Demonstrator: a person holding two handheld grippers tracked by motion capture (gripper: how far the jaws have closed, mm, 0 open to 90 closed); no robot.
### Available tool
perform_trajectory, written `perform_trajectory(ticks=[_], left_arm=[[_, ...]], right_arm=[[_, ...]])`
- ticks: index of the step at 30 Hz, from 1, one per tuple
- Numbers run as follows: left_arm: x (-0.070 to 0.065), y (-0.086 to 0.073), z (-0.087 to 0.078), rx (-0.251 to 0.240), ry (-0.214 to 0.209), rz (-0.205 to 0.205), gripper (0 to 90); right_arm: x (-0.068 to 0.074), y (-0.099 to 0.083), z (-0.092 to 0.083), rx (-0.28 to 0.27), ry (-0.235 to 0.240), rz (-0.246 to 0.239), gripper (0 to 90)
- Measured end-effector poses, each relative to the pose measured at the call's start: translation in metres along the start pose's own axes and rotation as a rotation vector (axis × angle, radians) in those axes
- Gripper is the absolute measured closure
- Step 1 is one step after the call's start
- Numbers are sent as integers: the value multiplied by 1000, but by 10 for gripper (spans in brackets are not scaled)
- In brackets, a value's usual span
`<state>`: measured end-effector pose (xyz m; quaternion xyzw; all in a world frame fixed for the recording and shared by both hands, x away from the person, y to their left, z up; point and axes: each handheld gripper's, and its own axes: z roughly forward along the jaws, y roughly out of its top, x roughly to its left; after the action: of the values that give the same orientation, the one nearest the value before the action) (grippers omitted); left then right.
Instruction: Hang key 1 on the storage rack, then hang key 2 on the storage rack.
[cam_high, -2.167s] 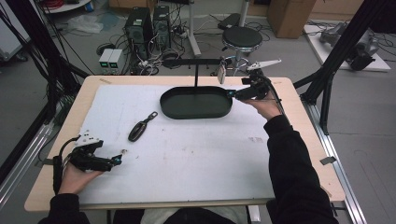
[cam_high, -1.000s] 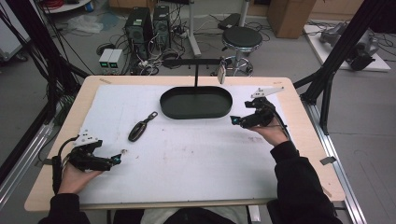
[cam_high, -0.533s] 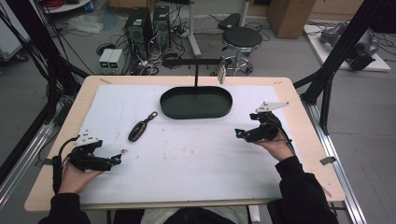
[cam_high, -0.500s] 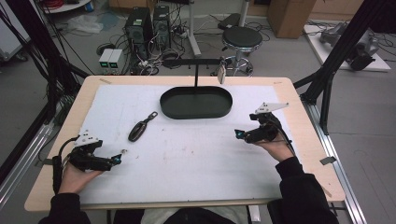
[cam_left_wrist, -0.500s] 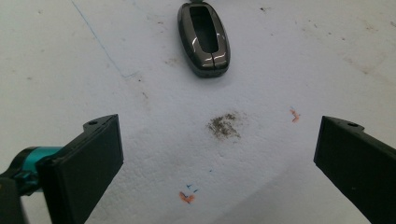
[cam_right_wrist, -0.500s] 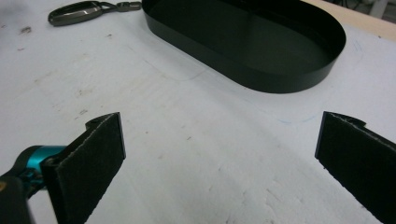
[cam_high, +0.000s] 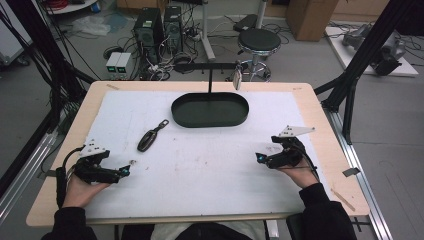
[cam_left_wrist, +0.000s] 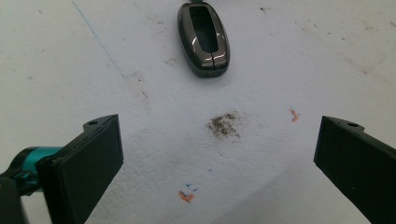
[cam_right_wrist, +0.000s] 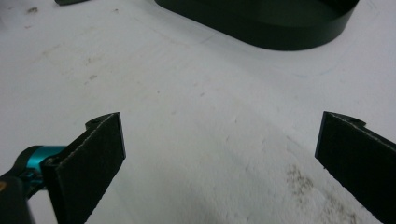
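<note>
High view: my left hand-held gripper (cam_high: 120, 173) rests wide open on the tabletop (cam_high: 210, 165), the key fob (cam_high: 148, 139) just beyond, left of the tray (cam_high: 210, 121). Left gripper view: fob (cam_left_wrist: 203, 39) dead ahead; I should straddle its narrow sides. Right gripper view: jaws wide, empty.

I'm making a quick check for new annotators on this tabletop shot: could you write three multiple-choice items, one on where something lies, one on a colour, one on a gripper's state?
1. Where does the key fob lie?
A. inside the tray
B. on the white mat, left of the tray
C. between the right gripper's jaws

2. What colour is the oval tray?
A. black
B. red
C. white

3. How do the left gripper jaws stand?
A. shut on the fob
B. shut on nothing
C. wide apart, holding nothing

Answers:
1 B, the high view shows it on the white mat, apart from the tray.
2 A, its rim and floor look black.
3 C, bare mat shows between the jaws in the left gripper view.
</note>
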<state>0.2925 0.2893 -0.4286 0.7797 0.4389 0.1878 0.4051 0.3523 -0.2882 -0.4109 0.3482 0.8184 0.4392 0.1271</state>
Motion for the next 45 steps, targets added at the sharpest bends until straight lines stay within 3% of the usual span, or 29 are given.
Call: perform_trajectory(ticks=[9,18,30,35,45], left_arm=[[-1,1,0,-2,2,-5,18],[6,26,11,3,-12,-2,18],[16,49,29,78,-29,-2,18],[18,69,37,105,-12,35,18],[21,103,62,183,-39,75,18]], right_arm=[[2,-19,-6,7,-11,22,8],[8,-29,-22,-22,-49,21,9],[8,-35,-21,-6,-57,13,9],[11,-35,-19,5,-56,10,9],[14,-36,-14,23,-56,-8,9]])
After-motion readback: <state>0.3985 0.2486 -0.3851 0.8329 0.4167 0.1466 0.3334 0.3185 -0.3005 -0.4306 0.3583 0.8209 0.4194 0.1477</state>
